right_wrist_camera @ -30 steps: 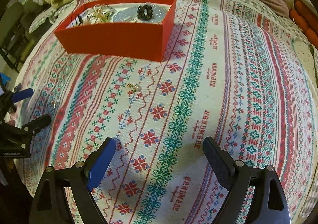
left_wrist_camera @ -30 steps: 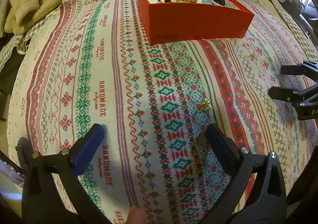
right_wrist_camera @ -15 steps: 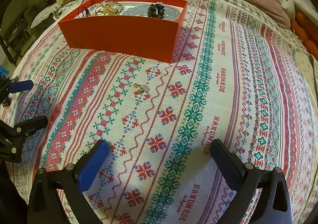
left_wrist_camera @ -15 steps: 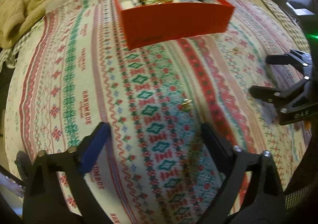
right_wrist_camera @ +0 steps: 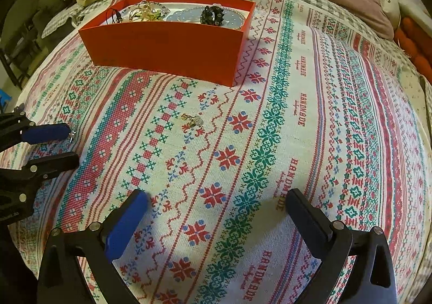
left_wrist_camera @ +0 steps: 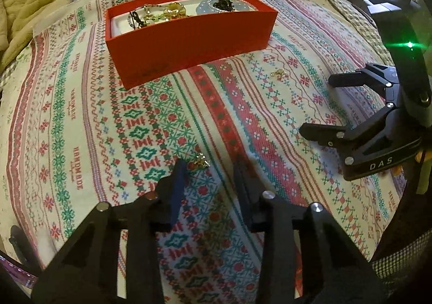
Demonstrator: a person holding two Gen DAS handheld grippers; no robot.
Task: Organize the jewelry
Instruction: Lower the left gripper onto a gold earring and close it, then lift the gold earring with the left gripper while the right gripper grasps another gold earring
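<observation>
— Left gripper (left_wrist_camera: 209,169): low over the patterned bedspread (left_wrist_camera: 81,120), jaws part-way apart with a narrow gap, nothing pinched. Small gold earring (left_wrist_camera: 201,161) on the cloth just beyond the blue-padded finger (left_wrist_camera: 176,182), close to its tip, contact impossible to tell.

— And the right gripper (right_wrist_camera: 216,212)?

— Spread wide, empty, above the bedspread nearer the front edge of the bed. Second gold earring (right_wrist_camera: 192,121) well ahead of it, between the fingertips and the red box (right_wrist_camera: 167,47), apart from both.

— Box position?

— Toward the far edge of the bed, open-topped, its near wall facing both cameras. Inside: gold chains (right_wrist_camera: 143,13) at the left end, a dark beaded piece (right_wrist_camera: 212,15) on a pale blue dish (right_wrist_camera: 235,19) at the right end.

— Grippers relative to each other?

— Side by side, well apart; right gripper visible at the right margin of the left wrist view, with the second earring lying between it and the box.
</observation>
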